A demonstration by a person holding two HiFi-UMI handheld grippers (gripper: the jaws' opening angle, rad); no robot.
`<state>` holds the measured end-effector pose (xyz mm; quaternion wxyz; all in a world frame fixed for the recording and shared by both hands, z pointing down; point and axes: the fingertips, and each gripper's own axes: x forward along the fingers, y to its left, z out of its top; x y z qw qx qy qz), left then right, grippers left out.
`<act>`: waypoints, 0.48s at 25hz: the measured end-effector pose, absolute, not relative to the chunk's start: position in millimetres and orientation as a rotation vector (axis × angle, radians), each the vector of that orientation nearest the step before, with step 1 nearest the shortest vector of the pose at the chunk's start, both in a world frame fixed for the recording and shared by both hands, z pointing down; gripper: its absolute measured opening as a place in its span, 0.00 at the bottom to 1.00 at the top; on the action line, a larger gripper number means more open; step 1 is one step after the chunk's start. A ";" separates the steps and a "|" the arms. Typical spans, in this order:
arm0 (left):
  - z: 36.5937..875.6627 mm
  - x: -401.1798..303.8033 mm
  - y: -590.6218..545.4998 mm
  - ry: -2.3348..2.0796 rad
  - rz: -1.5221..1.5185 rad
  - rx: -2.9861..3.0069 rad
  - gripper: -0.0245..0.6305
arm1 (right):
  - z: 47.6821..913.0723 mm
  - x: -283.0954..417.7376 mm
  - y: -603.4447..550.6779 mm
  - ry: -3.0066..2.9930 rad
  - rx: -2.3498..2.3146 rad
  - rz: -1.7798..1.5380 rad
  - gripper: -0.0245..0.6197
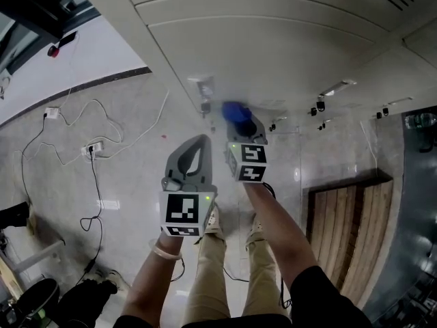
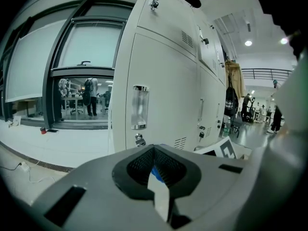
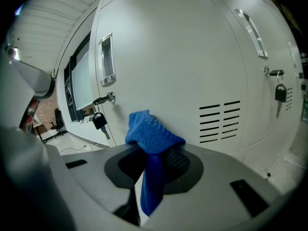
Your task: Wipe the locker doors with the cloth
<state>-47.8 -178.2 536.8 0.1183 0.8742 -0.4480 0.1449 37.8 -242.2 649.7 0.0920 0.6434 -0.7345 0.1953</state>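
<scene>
The left gripper (image 1: 195, 144) hangs short of the door, its jaws pressed together at the tips with nothing I can make out between them. Only a speck of blue shows through the slit, probably the cloth beyond. The right gripper (image 3: 153, 166) is the nearer one to the door and is the working one. Its jaws pinch the blue cloth (image 3: 153, 137) at the fold.

The cloth's long axis runs up and down. One tail hangs below the jaws on the side away from the door, and a bunched head stands above them, leaning towards the door. The locker door (image 3: 192, 57) lies straight ahead of these jaws. The bunch sits at its face or just shy of it, and no view settles whether the two touch.

On the door, the cloth sits in the lower half. It is below the recessed handle (image 3: 107, 59), right of the hanging key (image 3: 99, 121) and left of the vent slots (image 3: 219, 121).

My reading is that the next stroke needs a push forward to press the bunch flat. It should then sweep across the bare panel towards the vent side, away from the key.
</scene>
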 end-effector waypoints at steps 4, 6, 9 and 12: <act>539.0 -40.3 -177.5 -1.308 0.427 2.549 0.05 | 650.2 48.7 -240.4 -2.178 1.909 0.578 0.17; 538.9 -35.0 -176.6 -1.302 0.426 2.553 0.05 | 650.1 55.9 -239.4 -2.172 1.918 0.583 0.17; 539.8 -27.1 -174.7 -1.294 0.429 2.557 0.05 | 650.3 68.6 -236.7 -2.155 1.933 0.594 0.17; 540.4 -19.2 -172.7 -1.287 0.433 2.560 0.05 | 651.4 83.1 -234.0 -2.135 1.955 0.605 0.17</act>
